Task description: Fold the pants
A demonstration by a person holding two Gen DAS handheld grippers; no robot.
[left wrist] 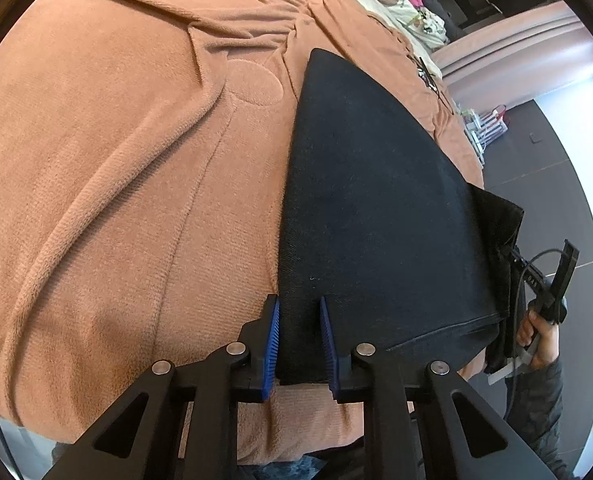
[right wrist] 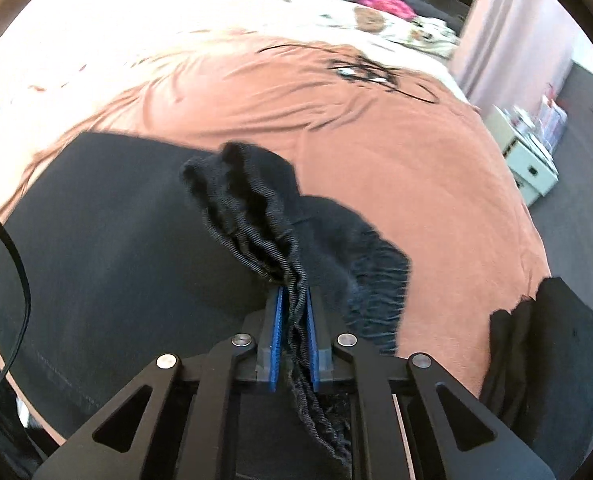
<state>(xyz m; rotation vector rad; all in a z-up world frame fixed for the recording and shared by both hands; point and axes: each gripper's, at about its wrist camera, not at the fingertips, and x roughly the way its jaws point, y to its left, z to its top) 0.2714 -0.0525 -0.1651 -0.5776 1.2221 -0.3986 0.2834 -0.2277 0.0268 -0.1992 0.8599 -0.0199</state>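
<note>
Black pants (left wrist: 376, 208) lie folded flat on an orange blanket (left wrist: 116, 180) on a bed. My left gripper (left wrist: 299, 312) stands with its blue pads on either side of the near corner of the pants, with fabric between them and gaps showing at the pads. My right gripper (right wrist: 295, 300) is shut on the bunched elastic waistband (right wrist: 252, 200) of the pants and holds it raised above the flat black part (right wrist: 108, 240). In the left wrist view the right gripper (left wrist: 552, 284) shows at the far right edge of the pants.
A cream patterned sheet (right wrist: 376, 20) and pink and dark clothes (right wrist: 384, 4) lie at the far end of the bed. A dark cloth (right wrist: 544, 340) hangs at the bed's right edge. A white box (right wrist: 532, 168) stands on the grey floor at the right.
</note>
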